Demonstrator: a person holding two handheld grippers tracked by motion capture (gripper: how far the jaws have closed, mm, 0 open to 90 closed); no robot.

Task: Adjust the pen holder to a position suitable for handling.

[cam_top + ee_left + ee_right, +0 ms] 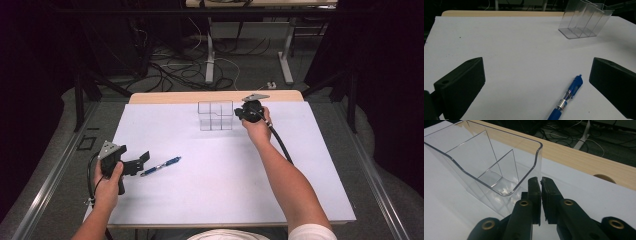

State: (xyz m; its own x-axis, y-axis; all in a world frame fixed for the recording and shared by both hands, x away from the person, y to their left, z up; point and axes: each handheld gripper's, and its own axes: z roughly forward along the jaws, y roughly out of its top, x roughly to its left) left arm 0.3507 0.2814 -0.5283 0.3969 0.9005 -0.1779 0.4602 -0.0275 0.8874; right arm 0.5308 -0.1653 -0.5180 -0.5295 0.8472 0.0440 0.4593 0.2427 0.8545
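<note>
Blue retractable pen (pixel 567 99): lying flat on the white table sheet (pixel 225 190), framed between wide-open left gripper (pixel 536 85) jaws, ungrasped. Clear three-compartment acrylic holder (pixel 486 167): upright at the far edge, right gripper (pixel 541 182) closed empty beside it. Step judged: pen pickup; lowering and closing required.

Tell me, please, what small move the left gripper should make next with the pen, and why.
Probably ease the left gripper forward and a little toward the blue pen, then close. Its jaws stand wide open with the pen lying flat on the white table between them, nearer one jaw and untouched. The clear organizer stands empty, with the right gripper beside its wall, jaws nearly closed on nothing.
</note>
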